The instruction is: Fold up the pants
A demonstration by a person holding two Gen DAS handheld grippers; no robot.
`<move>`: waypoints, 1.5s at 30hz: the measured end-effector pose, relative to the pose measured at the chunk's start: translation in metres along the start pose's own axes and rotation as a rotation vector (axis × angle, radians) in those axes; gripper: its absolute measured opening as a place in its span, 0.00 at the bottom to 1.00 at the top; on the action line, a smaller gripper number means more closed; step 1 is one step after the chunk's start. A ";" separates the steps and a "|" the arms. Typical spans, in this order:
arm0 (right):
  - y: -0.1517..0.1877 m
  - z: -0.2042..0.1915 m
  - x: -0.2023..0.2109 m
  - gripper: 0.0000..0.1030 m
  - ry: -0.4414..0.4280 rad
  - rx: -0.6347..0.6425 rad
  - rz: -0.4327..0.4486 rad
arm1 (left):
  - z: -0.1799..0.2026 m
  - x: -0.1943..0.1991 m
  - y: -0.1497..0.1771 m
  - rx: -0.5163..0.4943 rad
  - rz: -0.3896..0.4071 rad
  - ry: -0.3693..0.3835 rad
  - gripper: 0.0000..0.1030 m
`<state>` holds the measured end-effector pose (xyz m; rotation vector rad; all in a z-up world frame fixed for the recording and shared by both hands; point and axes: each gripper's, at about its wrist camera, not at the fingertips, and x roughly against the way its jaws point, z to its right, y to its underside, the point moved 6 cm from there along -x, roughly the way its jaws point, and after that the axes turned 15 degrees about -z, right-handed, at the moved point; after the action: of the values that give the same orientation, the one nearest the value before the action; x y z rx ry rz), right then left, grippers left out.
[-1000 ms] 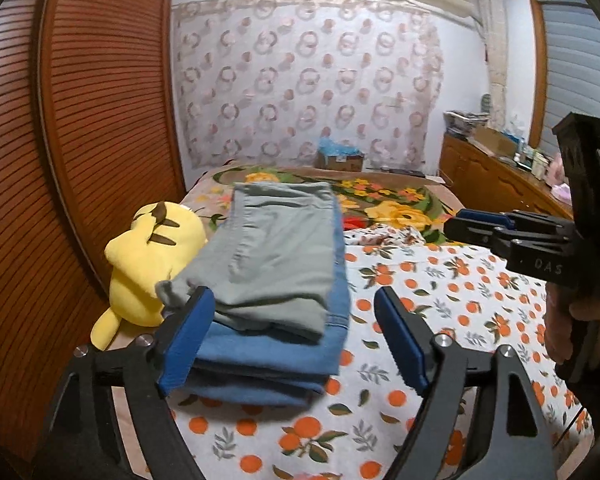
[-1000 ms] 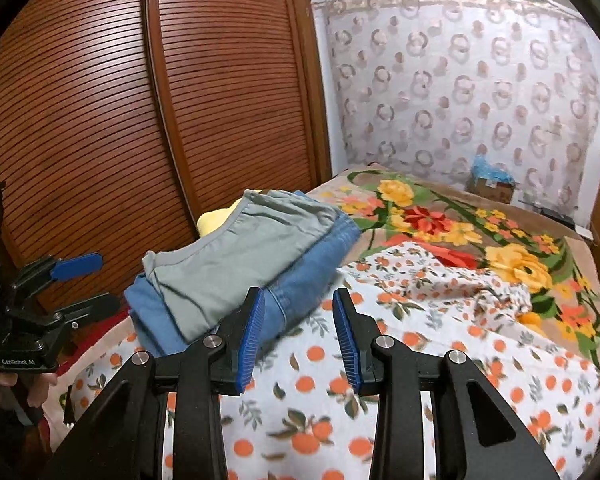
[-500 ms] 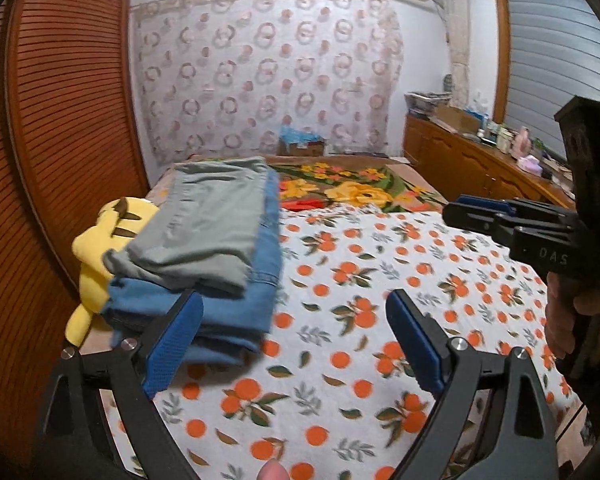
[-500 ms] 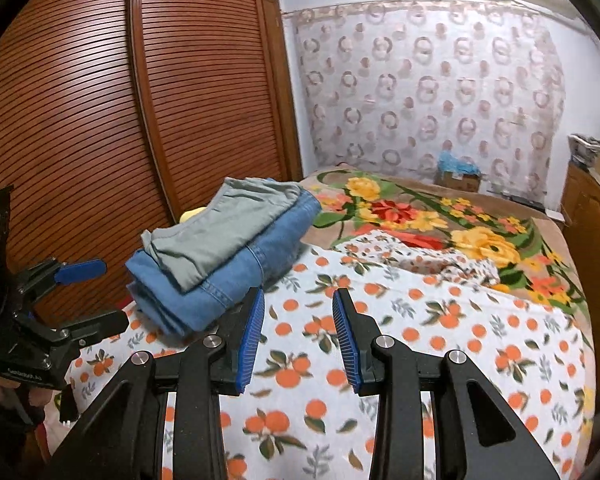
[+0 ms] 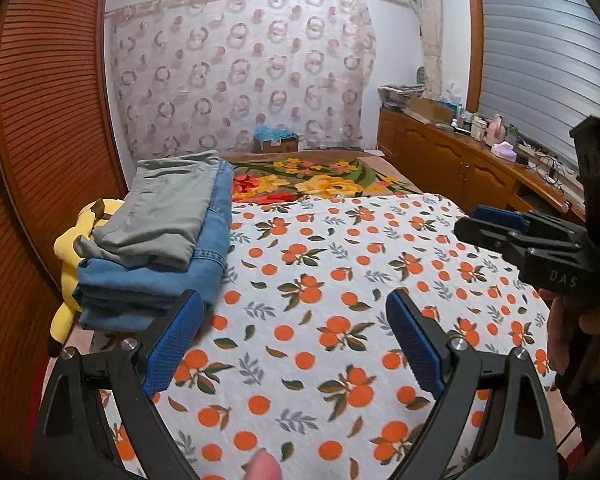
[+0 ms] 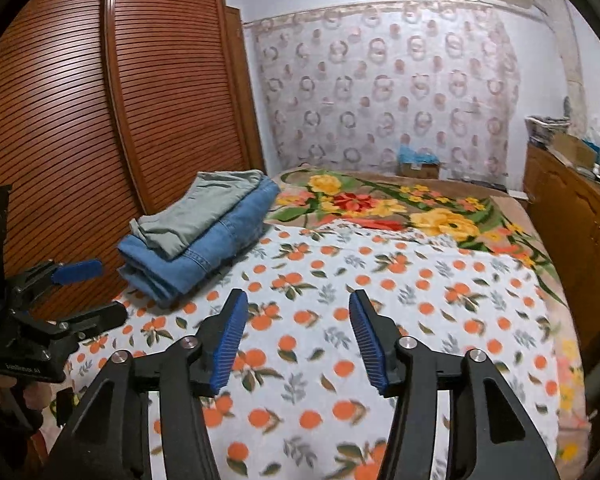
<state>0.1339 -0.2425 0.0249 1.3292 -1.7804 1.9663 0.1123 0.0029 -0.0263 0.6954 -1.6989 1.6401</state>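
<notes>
A slatted wooden wardrobe is standing far left, close beside the bed's edge. Folded grey-green pants are lying on folded jeans, just ahead and left of the left gripper, whose fingers are spreading wide with nothing between them. The orange-print sheet is lying bare ahead of both grippers. The right gripper is opening, empty. A wooden cabinet is lining the right side.
</notes>
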 end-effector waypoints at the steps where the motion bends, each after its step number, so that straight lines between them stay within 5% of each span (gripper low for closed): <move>1: 0.003 0.001 0.004 0.64 0.010 -0.008 -0.001 | 0.003 0.003 0.001 -0.002 0.000 0.000 0.90; 6: 0.020 0.002 0.027 0.79 0.040 -0.045 0.008 | 0.015 0.011 0.006 -0.003 0.003 0.000 0.90; 25: 0.036 0.018 0.071 0.80 0.150 -0.103 0.043 | 0.030 0.034 0.001 0.035 0.043 0.029 0.90; 45: 0.032 0.014 0.115 0.80 0.177 -0.089 0.179 | 0.041 0.094 -0.018 -0.002 0.181 -0.033 0.90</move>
<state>0.0528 -0.3110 0.0803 0.9670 -1.9327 1.9951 0.0625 -0.0324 0.0580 0.5843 -1.8320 1.7583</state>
